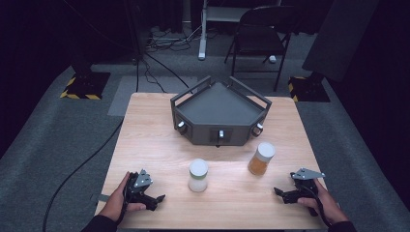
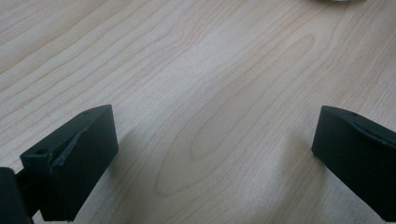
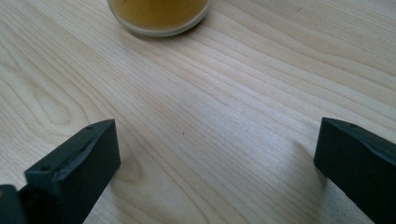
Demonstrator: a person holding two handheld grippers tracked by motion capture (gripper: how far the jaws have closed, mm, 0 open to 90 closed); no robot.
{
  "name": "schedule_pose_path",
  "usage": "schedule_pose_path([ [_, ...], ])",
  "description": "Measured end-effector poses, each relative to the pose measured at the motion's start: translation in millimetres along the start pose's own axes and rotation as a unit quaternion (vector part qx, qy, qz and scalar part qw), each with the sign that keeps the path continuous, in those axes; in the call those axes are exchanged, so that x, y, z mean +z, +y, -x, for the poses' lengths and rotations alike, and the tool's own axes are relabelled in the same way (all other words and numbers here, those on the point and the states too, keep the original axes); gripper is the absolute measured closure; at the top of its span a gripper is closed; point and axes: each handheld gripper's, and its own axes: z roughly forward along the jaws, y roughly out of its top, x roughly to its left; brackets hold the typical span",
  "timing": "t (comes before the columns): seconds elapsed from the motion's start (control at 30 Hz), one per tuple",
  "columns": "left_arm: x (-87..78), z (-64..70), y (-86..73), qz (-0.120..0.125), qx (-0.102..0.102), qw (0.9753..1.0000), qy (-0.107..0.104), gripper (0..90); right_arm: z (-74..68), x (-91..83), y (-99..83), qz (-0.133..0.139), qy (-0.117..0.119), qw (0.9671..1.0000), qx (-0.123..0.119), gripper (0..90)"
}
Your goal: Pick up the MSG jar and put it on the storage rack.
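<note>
Nearest the hands stood two jars on the wooden worktop [image 1: 145, 130]. One, a white jar [image 1: 198, 175] with a pale lid, stood upright near the middle of the front half, just right of the left gripper [image 1: 153, 199]. The other, an amber jar [image 1: 261, 158] with a cream lid, stood upright a little farther back and to the right, well apart from the first and near the right gripper [image 1: 283, 193]. In the right gripper view its orange-filled base [image 3: 159, 14] sat at the top edge, ahead of the jaws and clear of them.

Both grippers rested low at the front of the worktop, each held in a hand, the left hand [image 1: 117, 200] at the left corner and the right hand [image 1: 326, 205] at the right. The left gripper's [image 2: 215, 140] jaws were spread wide with only bare wood between them; the right gripper's [image 3: 217, 147] jaws were likewise spread, holding nothing.

Behind the jars, toward the far edge, stood a dark grey angular tray [image 1: 220, 104] with raised rails and three small knobs on its front faces. Beyond the worktop a folding chair [image 1: 258, 34] stood on grey carpet.
</note>
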Motion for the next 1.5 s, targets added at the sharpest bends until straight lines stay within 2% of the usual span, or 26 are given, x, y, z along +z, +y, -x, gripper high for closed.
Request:
schedule_pose_path([
  [1.0,-1.0,1.3,2.8,-0.005,0.000,1.0000,0.002,1.7,0.1,0.0,0.1,0.000,0.000,1.0000,0.000,0.2],
  [1.13,-2.8,1.6,1.7,0.003,-0.005,1.0000,0.002,2.2,0.1,0.0,0.1,0.000,0.000,1.0000,0.000,0.2],
  [1.5,-7.9,5.1,2.3,0.023,0.003,0.9997,0.000,1.9,0.1,0.0,0.1,0.000,0.000,1.0000,0.000,0.2],
])
